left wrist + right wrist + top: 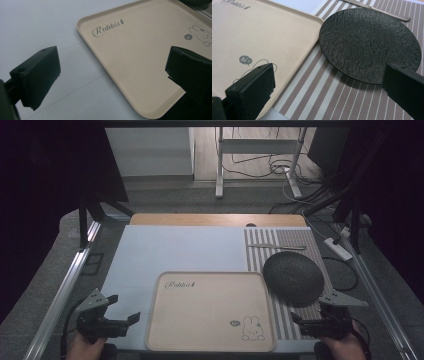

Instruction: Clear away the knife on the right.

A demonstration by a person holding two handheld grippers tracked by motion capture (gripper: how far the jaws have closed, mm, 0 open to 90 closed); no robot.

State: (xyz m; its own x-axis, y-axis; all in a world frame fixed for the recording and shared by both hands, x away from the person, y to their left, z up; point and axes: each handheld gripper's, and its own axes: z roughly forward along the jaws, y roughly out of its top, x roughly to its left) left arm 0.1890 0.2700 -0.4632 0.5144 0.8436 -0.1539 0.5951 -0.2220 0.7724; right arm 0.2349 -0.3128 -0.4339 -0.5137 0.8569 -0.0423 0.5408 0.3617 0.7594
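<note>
Beige rabbit tray [210, 312] at the table's near edge, my two grippers spread wide and empty at either side.

My left gripper [110, 75] looks over the tray's "Rabbit" corner and the pale blue mat [37, 22]; my right gripper [329, 87] shows the black textured plate [369, 42] lying on the striped placemat [322, 97], just beside the tray's rim, with a metal utensil [382, 11] behind it. From the high view, the left gripper [120, 312] sits at the near left corner, the right gripper [300, 320] at the near right. The blue mat's far half lies open.
</note>
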